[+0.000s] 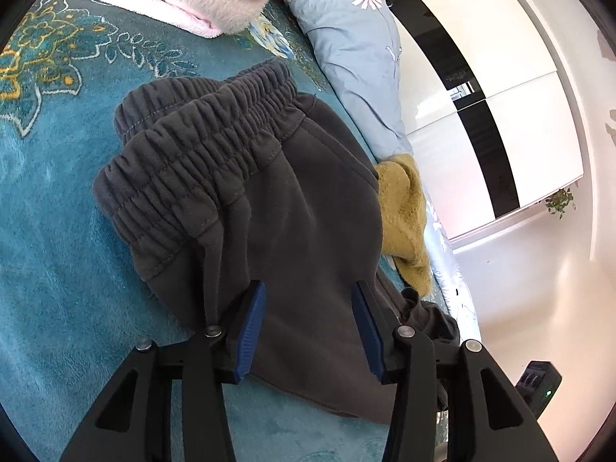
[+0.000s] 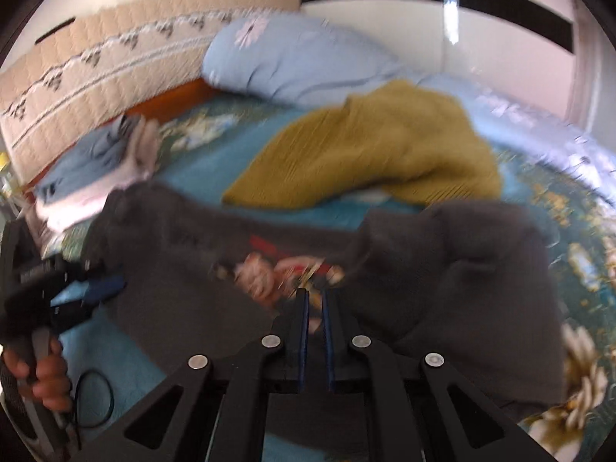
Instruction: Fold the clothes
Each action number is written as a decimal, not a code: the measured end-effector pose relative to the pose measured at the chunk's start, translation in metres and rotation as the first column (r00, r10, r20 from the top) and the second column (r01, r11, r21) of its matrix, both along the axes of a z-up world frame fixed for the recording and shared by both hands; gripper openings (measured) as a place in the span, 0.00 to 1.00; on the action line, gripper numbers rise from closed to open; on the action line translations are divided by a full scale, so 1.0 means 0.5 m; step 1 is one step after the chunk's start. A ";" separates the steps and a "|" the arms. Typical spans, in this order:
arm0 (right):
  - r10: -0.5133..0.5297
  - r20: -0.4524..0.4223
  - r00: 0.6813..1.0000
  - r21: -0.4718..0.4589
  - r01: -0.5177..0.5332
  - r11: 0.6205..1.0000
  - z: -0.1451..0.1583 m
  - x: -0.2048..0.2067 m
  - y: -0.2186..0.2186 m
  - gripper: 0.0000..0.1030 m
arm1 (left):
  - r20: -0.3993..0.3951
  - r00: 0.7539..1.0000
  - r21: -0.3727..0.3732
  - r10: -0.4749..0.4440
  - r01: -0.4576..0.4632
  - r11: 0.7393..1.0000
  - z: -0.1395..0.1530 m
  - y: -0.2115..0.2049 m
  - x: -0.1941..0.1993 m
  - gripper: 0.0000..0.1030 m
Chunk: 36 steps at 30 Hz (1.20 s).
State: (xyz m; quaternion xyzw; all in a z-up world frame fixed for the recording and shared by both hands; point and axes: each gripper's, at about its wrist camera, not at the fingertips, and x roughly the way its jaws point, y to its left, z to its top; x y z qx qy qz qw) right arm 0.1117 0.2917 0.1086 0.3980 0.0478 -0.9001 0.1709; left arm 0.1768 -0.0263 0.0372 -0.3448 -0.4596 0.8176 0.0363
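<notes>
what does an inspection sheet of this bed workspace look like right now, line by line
surface: teal floral blanket covering the bed
job's things: dark grey sweatpants spread out, elastic waistband bunched; mustard knit garment crumpled beyond them
clutter: stack of folded blue and pink clothes near the headboard; light blue daisy pillow
grippers: left gripper open over the sweatpants; right gripper fingers nearly together, view blurred, grasp unclear
cables: black cable loop on the blanket by the left hand
surroundings: quilted headboard; white and black wardrobe
</notes>
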 end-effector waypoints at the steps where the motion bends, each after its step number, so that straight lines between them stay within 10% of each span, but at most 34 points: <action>1: 0.008 0.003 1.000 0.017 -0.008 1.000 -0.005 0.002 -0.004 0.08 | 0.000 1.000 0.000 0.000 0.000 1.000 0.000 0.001 -0.001 0.47; 9: 0.048 -0.037 0.998 -0.041 -0.049 0.998 0.053 0.015 0.039 0.35 | -0.020 1.000 -0.015 -0.012 0.011 1.000 0.017 0.005 0.010 0.51; 17: -0.257 -0.072 0.964 -0.083 0.251 0.964 0.074 -0.011 0.289 0.50 | -0.171 0.970 -0.192 -0.175 0.142 0.971 0.120 0.089 0.022 0.56; 23: -0.391 0.073 0.917 -0.334 0.392 0.857 0.005 -0.038 0.398 0.50 | -0.113 0.887 -0.184 -0.447 0.423 0.887 0.121 0.258 -0.067 0.58; 29: -0.393 0.042 0.919 -0.370 0.380 0.848 0.009 -0.032 0.404 0.50 | -0.024 0.880 -0.009 -0.475 0.475 0.880 0.048 0.356 -0.124 0.58; 32: -0.381 0.050 0.923 -0.384 0.370 0.846 0.007 -0.034 0.402 0.50 | -0.040 0.879 -0.014 -0.475 0.475 0.880 0.044 0.375 -0.136 0.52; 36: -0.369 0.077 0.926 -0.406 0.367 0.837 0.001 -0.034 0.405 0.50 | -0.027 0.877 -0.070 -0.480 0.477 0.876 0.056 0.392 -0.149 0.11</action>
